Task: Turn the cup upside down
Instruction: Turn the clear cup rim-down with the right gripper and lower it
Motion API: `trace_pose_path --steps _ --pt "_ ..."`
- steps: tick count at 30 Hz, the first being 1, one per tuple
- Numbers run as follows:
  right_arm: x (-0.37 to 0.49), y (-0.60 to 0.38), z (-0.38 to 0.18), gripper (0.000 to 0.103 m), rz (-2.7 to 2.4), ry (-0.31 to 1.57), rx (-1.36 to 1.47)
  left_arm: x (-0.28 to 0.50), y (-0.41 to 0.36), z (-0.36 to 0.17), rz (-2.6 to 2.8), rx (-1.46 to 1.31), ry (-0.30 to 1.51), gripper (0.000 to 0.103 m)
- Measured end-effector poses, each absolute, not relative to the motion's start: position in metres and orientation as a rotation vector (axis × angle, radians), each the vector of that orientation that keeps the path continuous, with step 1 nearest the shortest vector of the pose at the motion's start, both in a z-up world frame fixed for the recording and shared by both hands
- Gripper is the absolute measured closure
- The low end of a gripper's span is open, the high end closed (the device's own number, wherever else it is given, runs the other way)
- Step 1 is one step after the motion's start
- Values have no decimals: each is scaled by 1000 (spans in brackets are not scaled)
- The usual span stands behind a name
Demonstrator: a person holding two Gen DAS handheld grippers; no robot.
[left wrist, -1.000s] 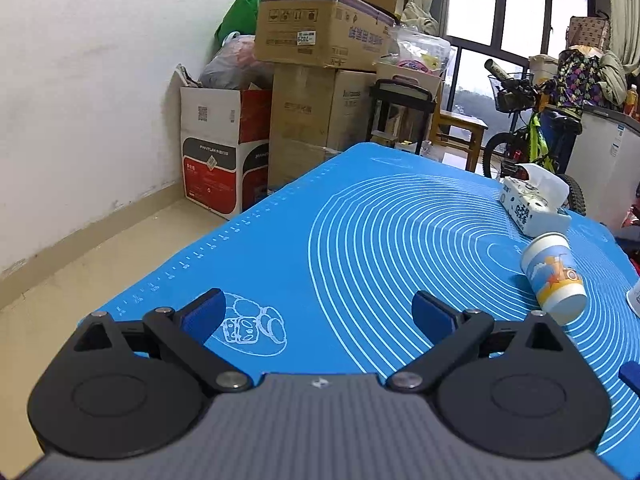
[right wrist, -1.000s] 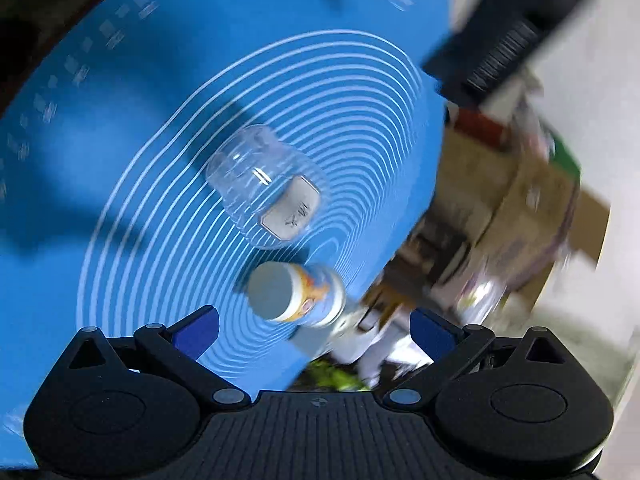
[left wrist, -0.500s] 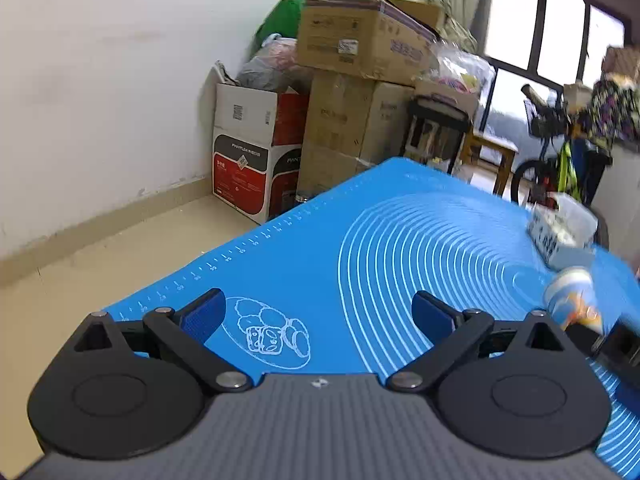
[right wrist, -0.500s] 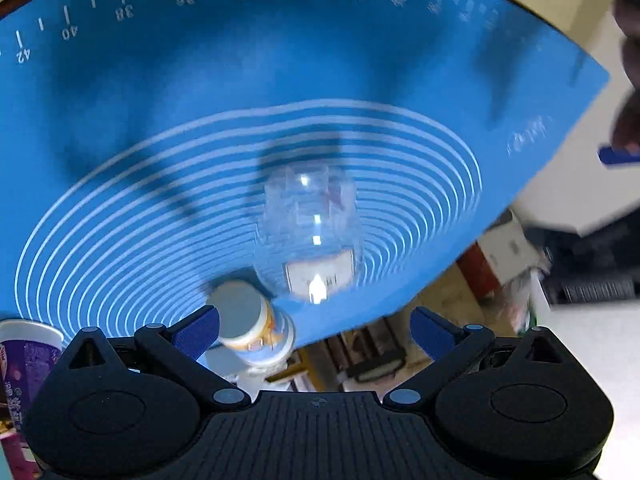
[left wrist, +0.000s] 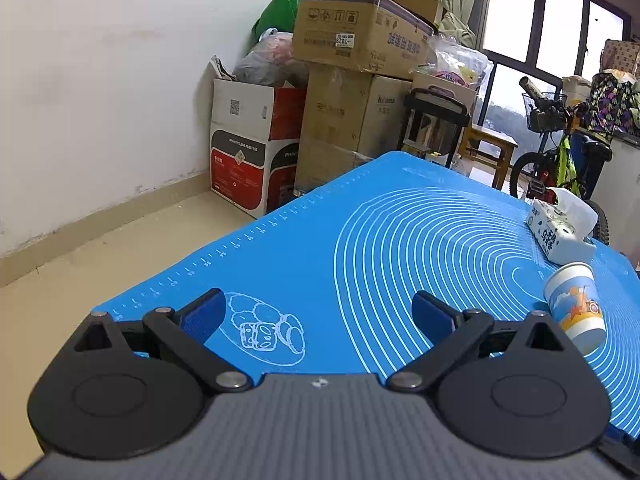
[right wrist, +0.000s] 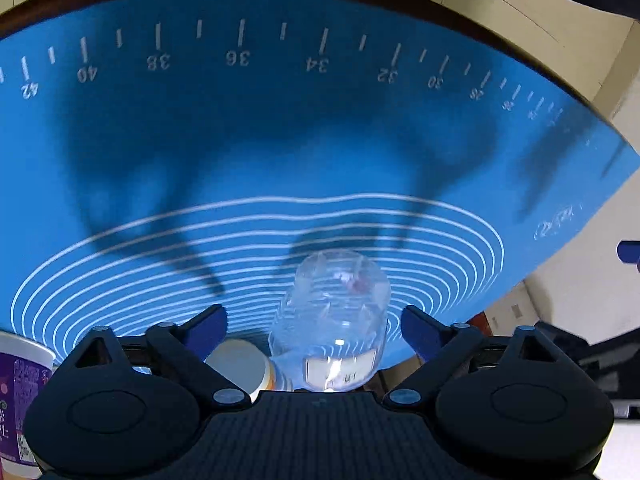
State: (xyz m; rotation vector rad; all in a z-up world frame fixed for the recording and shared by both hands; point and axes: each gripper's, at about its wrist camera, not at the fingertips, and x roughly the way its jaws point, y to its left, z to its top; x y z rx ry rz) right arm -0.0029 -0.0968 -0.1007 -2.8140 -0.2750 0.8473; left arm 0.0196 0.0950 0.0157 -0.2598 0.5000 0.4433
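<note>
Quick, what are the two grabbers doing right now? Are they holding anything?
Left hand-held gripper: open, holding nothing, over the blue mat.
Right hand-held gripper: open, holding nothing; the clear plastic cup sits between its fingers.

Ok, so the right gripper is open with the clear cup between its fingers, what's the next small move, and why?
Probably close the right gripper on the clear cup. The cup sits roughly centred between the open fingers, with a gap on both sides. Close gently, since the paper cup stands close beside it.
</note>
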Motion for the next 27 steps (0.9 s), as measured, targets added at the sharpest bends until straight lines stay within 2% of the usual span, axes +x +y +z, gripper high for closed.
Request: trace_pose_path --steps 3,4,5,13,17,27 --pt "-3 -97 -106 27 841 -271 -2821 20 94 15 444 -249 505 4" --pt "-3 -95 -107 35 835 -273 -2818 21 94 15 444 -246 507 4" --pt "-4 -95 -107 37 834 -282 -2810 21 94 15 443 -244 509 4" --pt "-2 -89 -98 38 789 -177 -2678 22 94 15 441 -243 509 4" --pt "0 -79 -76 38 751 -12 -2448 21 90 16 443 -222 495 4" --pt "24 -71 -18 38 592 190 -1782 26 84 11 424 -230 525 4"
